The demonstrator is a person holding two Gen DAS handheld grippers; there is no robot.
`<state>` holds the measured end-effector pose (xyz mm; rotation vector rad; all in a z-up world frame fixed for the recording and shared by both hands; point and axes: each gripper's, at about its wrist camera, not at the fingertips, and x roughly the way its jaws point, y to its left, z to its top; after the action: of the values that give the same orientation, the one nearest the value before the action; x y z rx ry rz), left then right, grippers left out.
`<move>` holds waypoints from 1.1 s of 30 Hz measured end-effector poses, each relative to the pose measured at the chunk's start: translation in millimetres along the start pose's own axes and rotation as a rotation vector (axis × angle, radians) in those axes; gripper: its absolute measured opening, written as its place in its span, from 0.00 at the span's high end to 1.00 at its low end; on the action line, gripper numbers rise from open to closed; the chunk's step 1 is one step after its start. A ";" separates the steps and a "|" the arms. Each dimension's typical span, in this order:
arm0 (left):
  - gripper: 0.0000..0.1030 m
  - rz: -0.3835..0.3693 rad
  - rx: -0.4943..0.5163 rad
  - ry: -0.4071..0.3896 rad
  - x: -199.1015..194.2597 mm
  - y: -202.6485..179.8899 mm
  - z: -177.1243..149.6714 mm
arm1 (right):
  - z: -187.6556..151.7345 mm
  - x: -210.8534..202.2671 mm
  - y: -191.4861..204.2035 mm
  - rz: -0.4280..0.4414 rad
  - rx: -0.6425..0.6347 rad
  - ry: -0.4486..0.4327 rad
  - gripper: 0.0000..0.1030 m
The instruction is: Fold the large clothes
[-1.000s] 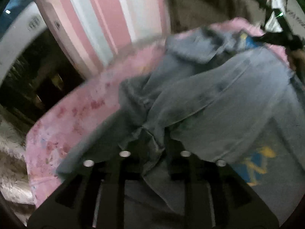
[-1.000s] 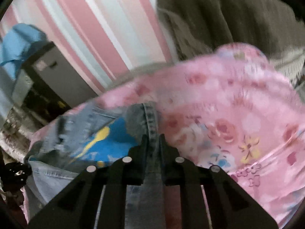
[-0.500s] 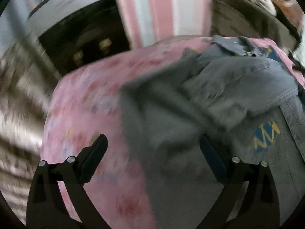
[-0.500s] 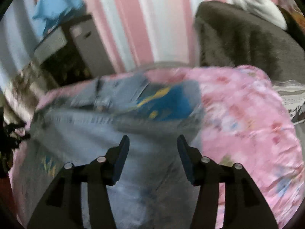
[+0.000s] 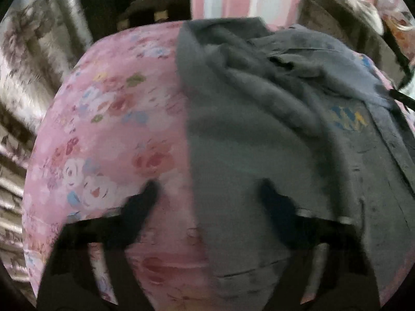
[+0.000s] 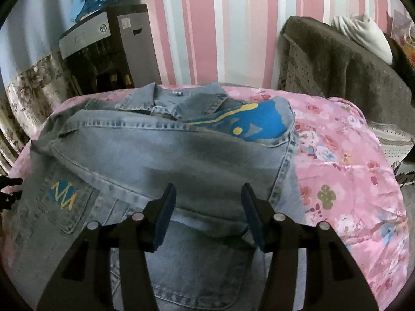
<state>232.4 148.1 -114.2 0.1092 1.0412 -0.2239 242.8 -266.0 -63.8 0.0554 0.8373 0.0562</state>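
nearest, the right tongs hang spread and empty over the denim jacket while the left tongs are closing on nothing above its side edge, the jacket lying sleeves-in on the pink floral bed, heavy, limp yet stiff-seamed, likely best pinched at hem corners.

The left wrist picture is dim and smeared all over, so the jacket looks dull grey and soft. The right wrist picture is brighter and sharp, with a soft dark shadow across the jacket. Both pictures bend at the round edges, with black corners.
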 end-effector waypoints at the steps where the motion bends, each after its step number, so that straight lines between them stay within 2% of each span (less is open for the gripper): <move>1: 0.80 -0.006 0.011 -0.004 -3.5 -4.2 1.7 | -1.9 -0.5 1.1 -0.004 0.001 -0.004 0.49; 2: 0.84 0.007 0.010 -0.007 -5.8 -5.1 2.0 | -4.4 0.0 1.4 -0.009 0.001 -0.008 0.49; 3: 0.94 -0.010 -0.005 -0.007 -8.0 -2.6 3.9 | -7.2 1.2 0.9 -0.014 0.003 -0.012 0.49; 4: 1.00 -0.018 -0.019 -0.009 -10.3 0.6 4.5 | -7.7 1.8 0.8 -0.015 0.005 -0.014 0.49; 6: 1.00 -0.026 -0.050 -0.005 -11.5 12.4 7.3 | -9.5 2.4 -1.2 -0.014 0.016 -0.020 0.49; 8: 1.00 -0.005 -0.074 -0.015 -13.2 26.0 8.5 | -9.5 2.9 -3.0 -0.013 0.020 -0.024 0.49; 10: 1.00 0.060 -0.106 -0.039 -17.8 41.3 12.8 | -9.7 3.9 -4.0 -0.020 0.021 -0.028 0.48; 12: 1.00 0.180 -0.134 -0.085 -26.3 62.4 20.9 | -9.9 4.8 -4.0 -0.033 0.015 -0.031 0.49; 13: 1.00 0.268 -0.152 -0.112 -32.0 77.4 26.8 | -9.7 5.3 -4.1 -0.034 0.014 -0.032 0.49; 14: 1.00 0.316 -0.167 -0.124 -35.1 87.1 29.8 | -9.6 5.9 -4.6 -0.035 0.016 -0.032 0.49; 15: 1.00 0.349 -0.188 -0.124 -35.5 103.1 34.9 | -9.7 6.2 -5.0 -0.035 0.018 -0.032 0.48; 17: 0.98 0.325 -0.234 -0.112 -31.8 127.3 40.2 | -9.9 7.5 -6.7 -0.029 0.025 -0.028 0.48; 18: 0.93 0.318 -0.249 -0.104 -28.6 136.3 41.0 | -10.1 8.0 -7.6 -0.025 0.030 -0.027 0.48; 20: 0.77 0.359 -0.285 -0.100 -27.3 146.4 37.9 | -10.0 7.9 -8.5 -0.021 0.036 -0.028 0.48; 22: 0.35 0.350 -0.338 -0.123 -36.9 148.6 27.9 | -10.1 7.8 -8.8 -0.019 0.039 -0.030 0.48; 23: 0.27 0.336 -0.362 -0.139 -43.1 149.6 20.5 | -10.1 7.9 -9.0 -0.018 0.039 -0.030 0.48; 24: 0.23 0.332 -0.389 -0.153 -50.2 149.4 12.4 | -10.0 8.2 -8.8 -0.017 0.039 -0.030 0.48; 29: 0.23 0.322 -0.489 -0.129 -59.5 138.5 -26.6 | -10.9 7.2 -9.7 -0.010 0.043 -0.037 0.47; 32: 0.23 0.437 -0.508 -0.107 -56.6 128.1 -43.8 | -11.7 6.7 -10.3 -0.003 0.048 -0.039 0.47; 33: 0.22 0.454 -0.513 -0.101 -55.3 128.5 -46.8 | -11.9 6.8 -10.2 -0.002 0.048 -0.039 0.47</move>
<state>196.4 289.4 -92.1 -0.1298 0.9188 0.4459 238.8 -275.4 -77.5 0.1006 0.7995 0.0330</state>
